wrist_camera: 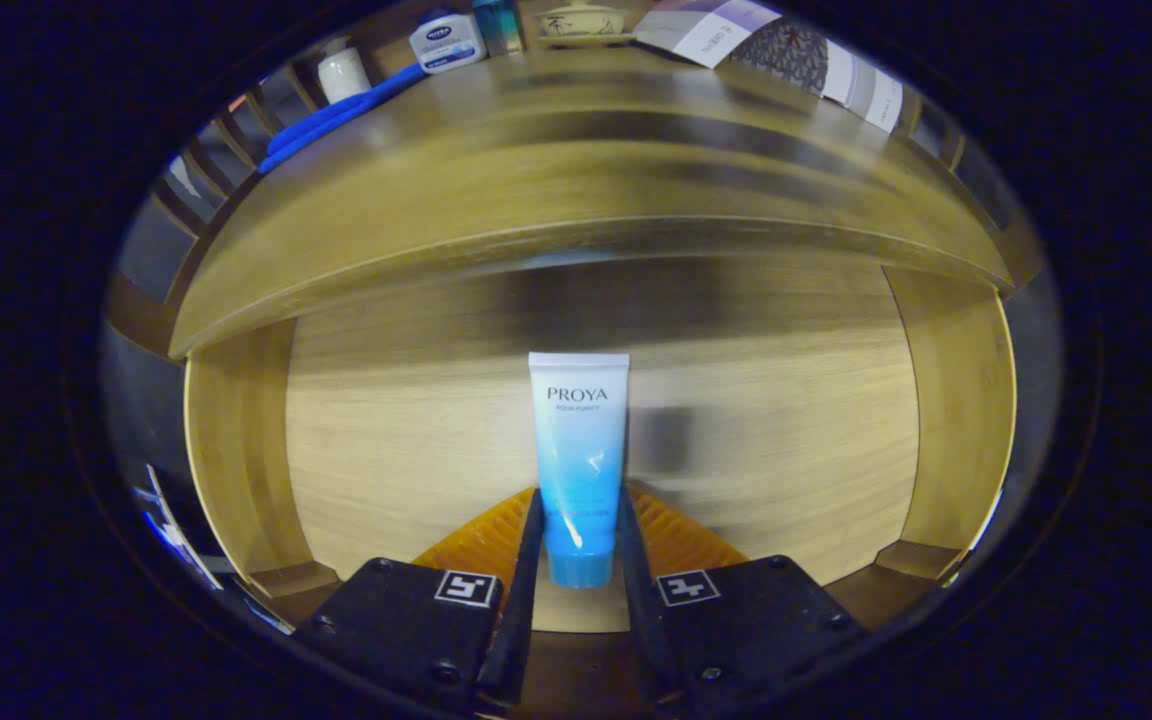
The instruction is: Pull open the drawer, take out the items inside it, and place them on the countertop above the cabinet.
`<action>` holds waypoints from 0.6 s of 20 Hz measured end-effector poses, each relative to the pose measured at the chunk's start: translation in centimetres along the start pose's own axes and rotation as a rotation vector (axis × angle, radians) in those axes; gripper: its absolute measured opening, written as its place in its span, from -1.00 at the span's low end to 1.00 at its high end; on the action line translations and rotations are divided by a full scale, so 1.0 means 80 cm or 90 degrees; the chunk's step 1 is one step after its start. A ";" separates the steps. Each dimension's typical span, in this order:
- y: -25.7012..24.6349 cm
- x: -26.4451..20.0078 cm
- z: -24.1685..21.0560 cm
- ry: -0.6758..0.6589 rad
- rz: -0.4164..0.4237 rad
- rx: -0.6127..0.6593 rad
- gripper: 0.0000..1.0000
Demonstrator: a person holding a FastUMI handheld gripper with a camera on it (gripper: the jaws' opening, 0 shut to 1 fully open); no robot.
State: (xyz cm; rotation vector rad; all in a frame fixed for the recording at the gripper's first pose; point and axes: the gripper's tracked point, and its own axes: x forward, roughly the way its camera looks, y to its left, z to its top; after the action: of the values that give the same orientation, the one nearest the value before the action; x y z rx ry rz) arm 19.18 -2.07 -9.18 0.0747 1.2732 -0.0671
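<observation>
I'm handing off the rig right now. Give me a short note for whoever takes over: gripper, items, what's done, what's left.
Gripper: shut on the blue tube, both fingers pressing its lower end, cap toward the camera.
Drawer: pulled open; the tube is over its wooden floor.
Countertop: above, holding a white jar, blue cloth and a cup.
Done: drawer opened, tube gripped.
Left: lift the tube and set it on the countertop.

wooden table (576, 110) above an open drawer (786, 420)
on top (far edge): blue cloth (336, 118), white jar (447, 42), teacup (582, 20), booklets (786, 50).
</observation>
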 end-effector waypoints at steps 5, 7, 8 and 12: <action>-0.003 -0.055 -0.007 -0.049 0.033 -0.003 -0.10; -0.004 -0.080 -0.012 -0.068 0.042 -0.006 -0.11; -0.005 -0.093 -0.013 -0.077 0.048 -0.006 -0.10; -0.002 -0.145 -0.008 -0.121 0.059 -0.018 -0.11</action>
State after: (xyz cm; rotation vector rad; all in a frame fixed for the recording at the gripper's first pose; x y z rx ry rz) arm 15.13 -2.10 1.71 0.0998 1.0789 0.0232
